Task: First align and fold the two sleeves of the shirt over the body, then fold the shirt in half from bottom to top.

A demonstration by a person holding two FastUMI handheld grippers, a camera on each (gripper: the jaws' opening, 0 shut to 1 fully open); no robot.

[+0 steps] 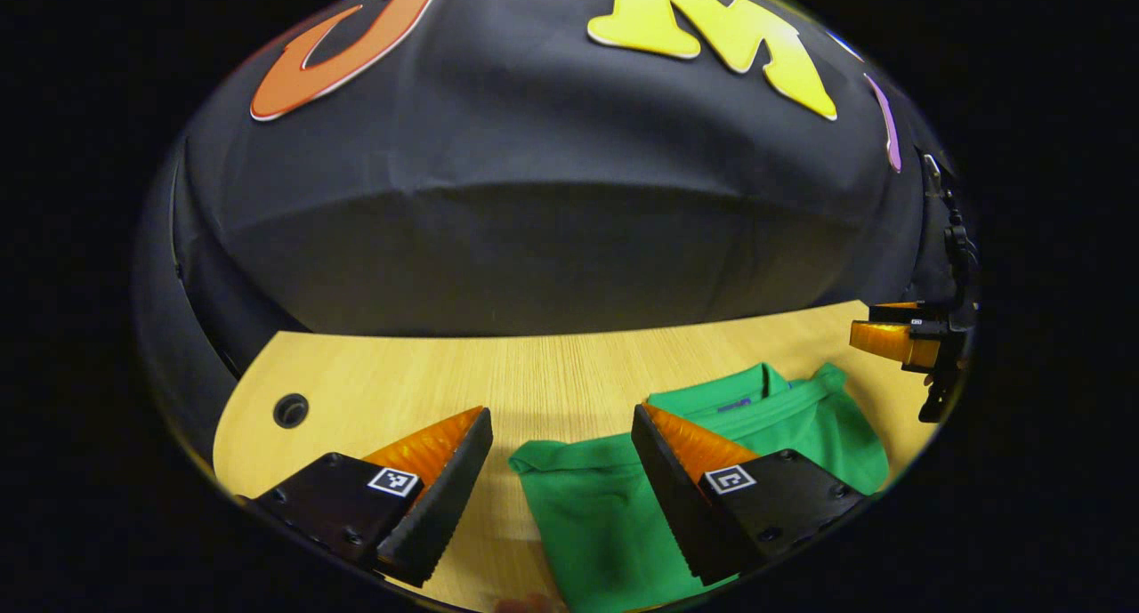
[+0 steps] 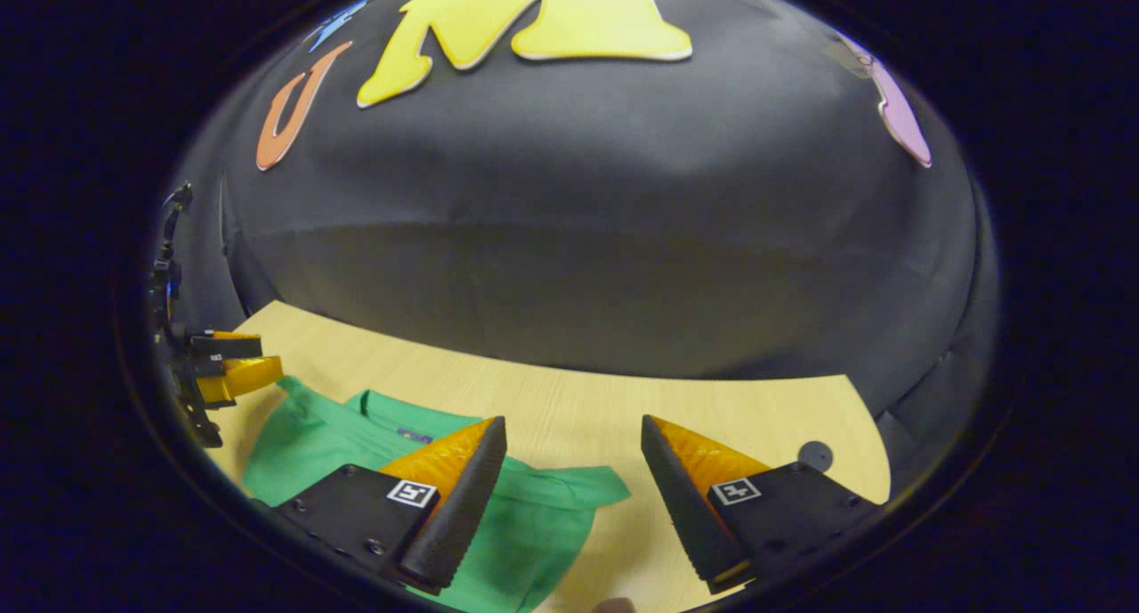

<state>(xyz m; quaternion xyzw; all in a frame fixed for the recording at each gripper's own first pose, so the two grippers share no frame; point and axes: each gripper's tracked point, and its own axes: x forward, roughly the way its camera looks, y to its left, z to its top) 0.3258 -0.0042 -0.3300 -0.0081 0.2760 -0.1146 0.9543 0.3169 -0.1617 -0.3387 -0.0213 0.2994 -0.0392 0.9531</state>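
Bare wooden tabletop [image 1: 534,373] lies open between the green shirt [image 1: 605,506] and the black cloth wall [image 1: 552,257] rising behind.

The shirt [image 1: 623,506] lies flat on the tabletop [image 1: 534,373]. The booth's wall stands behind the tabletop.

In the left gripper view, the left hand-held gripper [image 1: 561,471] hangs over the near part of the tabletop. One sleeve [image 1: 569,457] lies between its two fingers. The collar [image 1: 756,395] is farther back and to the right. The right hand-held gripper [image 1: 899,333] is far off at the right edge, above the tabletop. A round hole [image 1: 291,410] sits in the tabletop at the left.

In the right gripper view, the shirt [image 2: 356,444] lies to the left. The right hand-held gripper [image 2: 574,484] hangs over the other sleeve [image 2: 578,488]. The left hand-held gripper [image 2: 236,364] is at the far left. A round hole [image 2: 814,455] sits at the right.
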